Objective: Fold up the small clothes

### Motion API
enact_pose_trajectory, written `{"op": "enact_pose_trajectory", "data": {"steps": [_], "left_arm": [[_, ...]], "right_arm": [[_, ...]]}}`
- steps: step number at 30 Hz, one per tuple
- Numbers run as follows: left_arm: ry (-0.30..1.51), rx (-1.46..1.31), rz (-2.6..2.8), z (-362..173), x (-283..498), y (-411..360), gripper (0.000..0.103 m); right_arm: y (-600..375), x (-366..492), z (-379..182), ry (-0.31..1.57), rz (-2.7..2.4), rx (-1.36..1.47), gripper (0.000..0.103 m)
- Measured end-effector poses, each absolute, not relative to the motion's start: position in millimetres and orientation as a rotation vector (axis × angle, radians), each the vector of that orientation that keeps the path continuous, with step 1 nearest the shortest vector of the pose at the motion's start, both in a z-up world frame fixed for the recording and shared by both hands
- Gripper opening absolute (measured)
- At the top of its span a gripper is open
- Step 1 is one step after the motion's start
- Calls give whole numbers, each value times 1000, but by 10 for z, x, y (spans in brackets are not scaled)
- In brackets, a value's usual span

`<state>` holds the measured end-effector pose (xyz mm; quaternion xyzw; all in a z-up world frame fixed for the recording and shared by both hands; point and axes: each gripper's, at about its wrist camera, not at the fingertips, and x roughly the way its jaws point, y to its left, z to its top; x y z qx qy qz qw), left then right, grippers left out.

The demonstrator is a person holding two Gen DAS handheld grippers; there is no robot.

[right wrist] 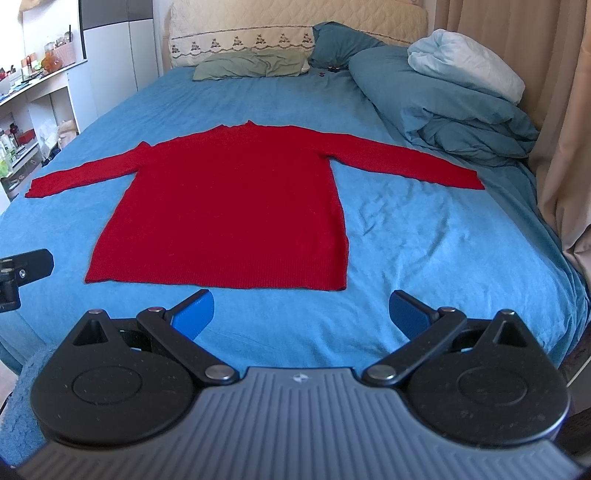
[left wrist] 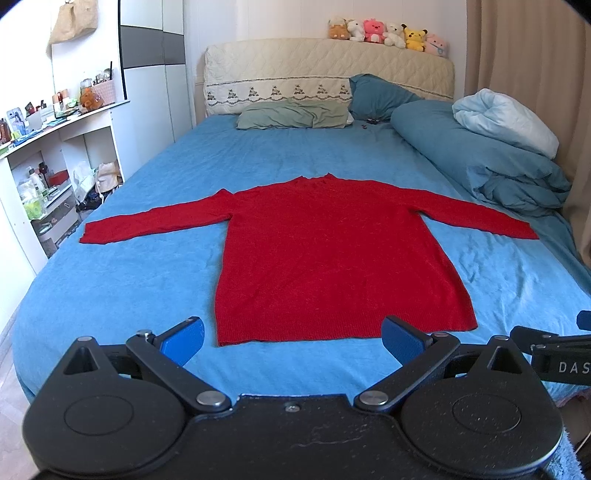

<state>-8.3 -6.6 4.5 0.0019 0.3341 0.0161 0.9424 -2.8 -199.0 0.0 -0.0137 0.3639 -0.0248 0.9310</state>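
Observation:
A red long-sleeved sweater point(left wrist: 332, 254) lies flat on the blue bed sheet point(left wrist: 129, 295), both sleeves spread out sideways, hem toward me. It also shows in the right wrist view point(right wrist: 229, 210). My left gripper point(left wrist: 293, 341) is open and empty, hovering just short of the hem. My right gripper point(right wrist: 301, 314) is open and empty, just short of the hem near its right corner. Part of the right gripper shows at the right edge of the left wrist view point(left wrist: 554, 350).
A folded blue duvet point(left wrist: 491, 162) with a pale blanket sits at the bed's right. Pillows point(left wrist: 295, 114) lie by the headboard, plush toys point(left wrist: 388, 33) on top. White cluttered shelves point(left wrist: 48, 177) stand left of the bed. A curtain point(right wrist: 565, 129) hangs at right.

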Motion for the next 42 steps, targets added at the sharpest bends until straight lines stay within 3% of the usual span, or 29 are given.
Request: {"op": "enact_pose_trajectory", "data": {"steps": [31, 42], "left_arm": [[664, -1, 49, 132, -24, -30, 103], [549, 30, -55, 497, 960, -313, 103]], "right_arm": [[-2068, 24, 32, 730, -68, 0, 103], [-2748, 617, 208, 652, -242, 108, 103]]}}
